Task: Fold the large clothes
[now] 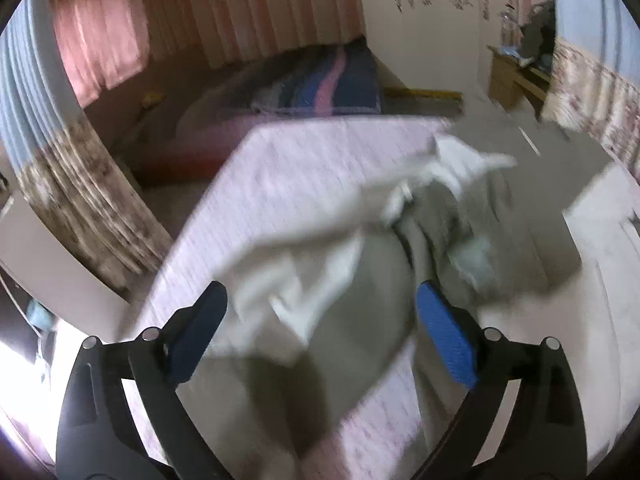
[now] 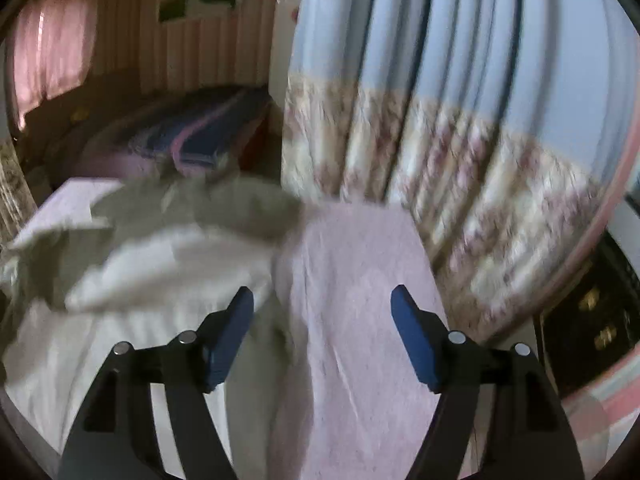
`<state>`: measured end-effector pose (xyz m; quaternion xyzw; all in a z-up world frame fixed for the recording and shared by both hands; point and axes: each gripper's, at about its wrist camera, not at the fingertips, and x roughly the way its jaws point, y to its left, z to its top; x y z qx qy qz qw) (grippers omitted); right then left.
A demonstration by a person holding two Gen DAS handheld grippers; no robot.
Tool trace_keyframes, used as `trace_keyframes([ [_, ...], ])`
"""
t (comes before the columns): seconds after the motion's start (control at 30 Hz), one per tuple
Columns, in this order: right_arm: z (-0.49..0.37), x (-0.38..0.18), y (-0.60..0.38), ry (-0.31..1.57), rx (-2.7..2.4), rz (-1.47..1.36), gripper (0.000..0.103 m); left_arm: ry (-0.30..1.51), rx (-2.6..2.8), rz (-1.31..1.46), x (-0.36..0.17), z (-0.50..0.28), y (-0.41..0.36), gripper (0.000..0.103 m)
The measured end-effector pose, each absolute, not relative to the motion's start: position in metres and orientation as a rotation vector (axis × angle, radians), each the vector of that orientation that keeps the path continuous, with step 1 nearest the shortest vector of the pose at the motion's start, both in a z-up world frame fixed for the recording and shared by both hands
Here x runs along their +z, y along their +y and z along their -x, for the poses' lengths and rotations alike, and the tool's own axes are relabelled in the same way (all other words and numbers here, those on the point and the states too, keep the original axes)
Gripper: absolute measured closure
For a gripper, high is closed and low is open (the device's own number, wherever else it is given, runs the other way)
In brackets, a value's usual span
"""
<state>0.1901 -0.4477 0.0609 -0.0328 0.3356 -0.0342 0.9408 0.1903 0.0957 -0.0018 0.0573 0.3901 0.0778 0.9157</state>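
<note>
A large grey-green garment with white lining point(image 1: 360, 248) lies crumpled on a table covered with a pale pink cloth point(image 1: 280, 168). My left gripper point(image 1: 320, 292) is open and empty, its blue fingers just above the near part of the garment. In the right wrist view the same garment point(image 2: 168, 248) lies to the left, on the pink cloth point(image 2: 360, 280). My right gripper point(image 2: 322, 296) is open and empty over the bare cloth, just right of the garment's edge. Both views are blurred.
A bed with a dark striped blanket point(image 1: 320, 80) stands beyond the table. A blue and floral curtain point(image 2: 460, 120) hangs close to the table's right side. A wooden desk point(image 1: 516, 80) stands at the back right by a white wardrobe point(image 1: 432, 20).
</note>
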Motion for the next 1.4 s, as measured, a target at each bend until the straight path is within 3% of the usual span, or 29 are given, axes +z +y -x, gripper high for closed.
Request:
trace_keyframes([
  [0.1, -0.228, 0.065, -0.432, 0.683, -0.029, 0.104, 0.02, 0.78, 0.075, -0.108, 0.018, -0.215, 0.082, 0.003],
  [0.2, -0.261, 0.047, -0.422, 0.72, -0.008, 0.103, 0.02, 0.798, 0.0, -0.121, 0.017, -0.234, 0.054, 0.003],
  [0.4, -0.301, 0.02, -0.424, 0.734, 0.023, 0.02, 0.02, 0.957, 0.002, -0.175, -0.038, -0.257, 0.004, 0.004],
  [0.47, -0.306, 0.009, -0.422, 0.737, 0.036, 0.008, 0.02, 0.975, -0.025, -0.129, -0.047, -0.261, 0.002, 0.028],
  [0.5, -0.308, 0.004, -0.419, 0.732, 0.042, 0.013, 0.02, 0.983, -0.064, -0.1, -0.05, -0.265, 0.001, 0.071],
  [0.53, -0.309, 0.0, -0.416, 0.73, 0.047, 0.015, 0.02, 0.992, -0.052, -0.103, -0.052, -0.272, 0.0, 0.085],
  [0.6, -0.311, -0.004, -0.411, 0.724, 0.062, 0.012, 0.02, 0.971, -0.052, -0.097, -0.048, -0.288, 0.001, 0.088],
  [0.63, -0.312, -0.006, -0.407, 0.721, 0.066, 0.013, 0.02, 0.952, -0.043, -0.091, -0.041, -0.295, 0.004, 0.095],
  [0.8, -0.312, 0.006, -0.392, 0.66, 0.072, 0.027, 0.02, 0.746, 0.001, -0.094, 0.027, -0.326, 0.018, 0.095],
  [0.9, -0.321, 0.003, -0.379, 0.671, 0.082, 0.031, 0.019, 0.708, 0.023, -0.127, 0.04, -0.351, 0.02, 0.093],
  [1.2, -0.361, -0.095, -0.352, 0.921, -0.05, 0.261, 0.021, 0.944, 0.06, -0.153, -0.069, -0.399, 0.045, 0.083],
  [1.4, -0.361, -0.097, -0.365, 0.943, -0.045, 0.214, 0.021, 0.946, 0.095, -0.256, -0.086, -0.395, 0.035, 0.077],
])
